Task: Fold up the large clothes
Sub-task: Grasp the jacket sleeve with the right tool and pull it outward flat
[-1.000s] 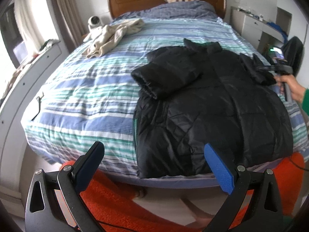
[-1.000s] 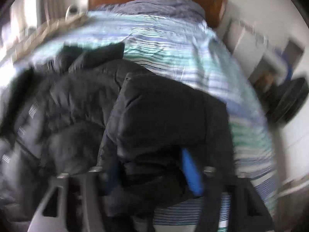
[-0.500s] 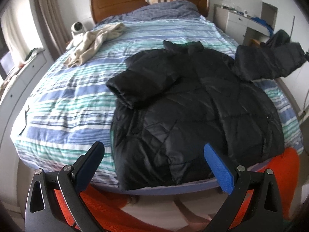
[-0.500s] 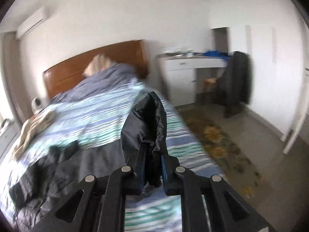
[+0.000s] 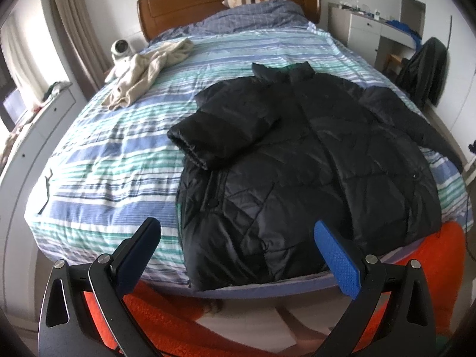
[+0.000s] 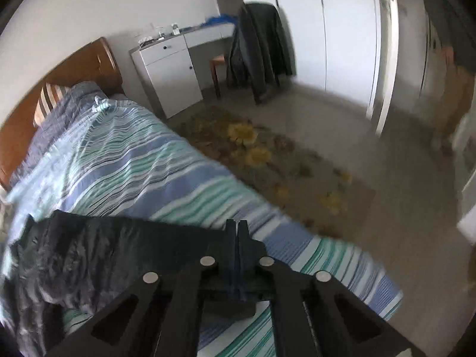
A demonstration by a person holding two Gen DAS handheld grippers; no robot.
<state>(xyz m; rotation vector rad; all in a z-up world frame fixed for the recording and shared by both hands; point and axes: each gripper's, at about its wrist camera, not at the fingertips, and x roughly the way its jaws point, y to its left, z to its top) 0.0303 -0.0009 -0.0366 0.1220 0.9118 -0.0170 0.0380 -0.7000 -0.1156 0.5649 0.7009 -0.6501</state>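
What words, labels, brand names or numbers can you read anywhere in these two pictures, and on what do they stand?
None can be read.
Black jacket: no label shows.
Striped bedcover: pattern only.
Small items on the white desk: too small and blurred to read.

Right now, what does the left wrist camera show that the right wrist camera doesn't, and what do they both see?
Only the left wrist view shows the whole black jacket spread on the bed, one sleeve folded across its front, a beige garment near the headboard, and the open left gripper holding nothing.

Only the right wrist view shows the right gripper with its fingers closed on the jacket's other sleeve, plus the flowered rug and white wardrobe doors.

Both show the striped bedspread, wooden headboard and white desk.
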